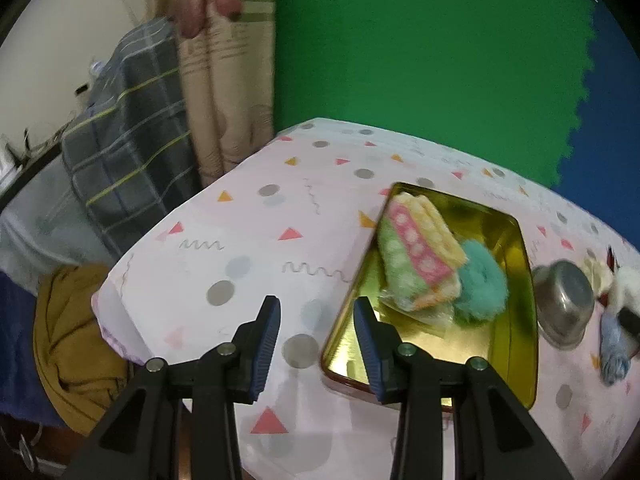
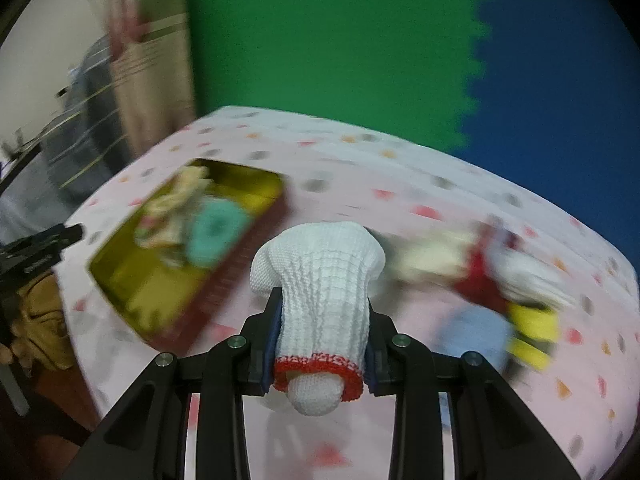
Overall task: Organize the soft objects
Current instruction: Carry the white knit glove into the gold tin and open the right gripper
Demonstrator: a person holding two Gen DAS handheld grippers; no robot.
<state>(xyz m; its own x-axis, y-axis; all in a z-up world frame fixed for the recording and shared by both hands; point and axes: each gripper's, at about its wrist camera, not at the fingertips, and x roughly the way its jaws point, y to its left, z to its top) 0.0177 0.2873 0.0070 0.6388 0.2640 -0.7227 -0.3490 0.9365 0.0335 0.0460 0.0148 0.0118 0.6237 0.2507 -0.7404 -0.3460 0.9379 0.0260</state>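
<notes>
On the patterned tablecloth, a gold tin is cut off at its near corner by the left gripper, whose 2 fingers are parted with nothing between them. Inside the tin lie dotted cloths and a teal puff. Through the right wrist view, much is smeared by blur. The right gripper, tilted downward, is clamped on a white knitted glove with a red cuff, held above the cloth.
</notes>
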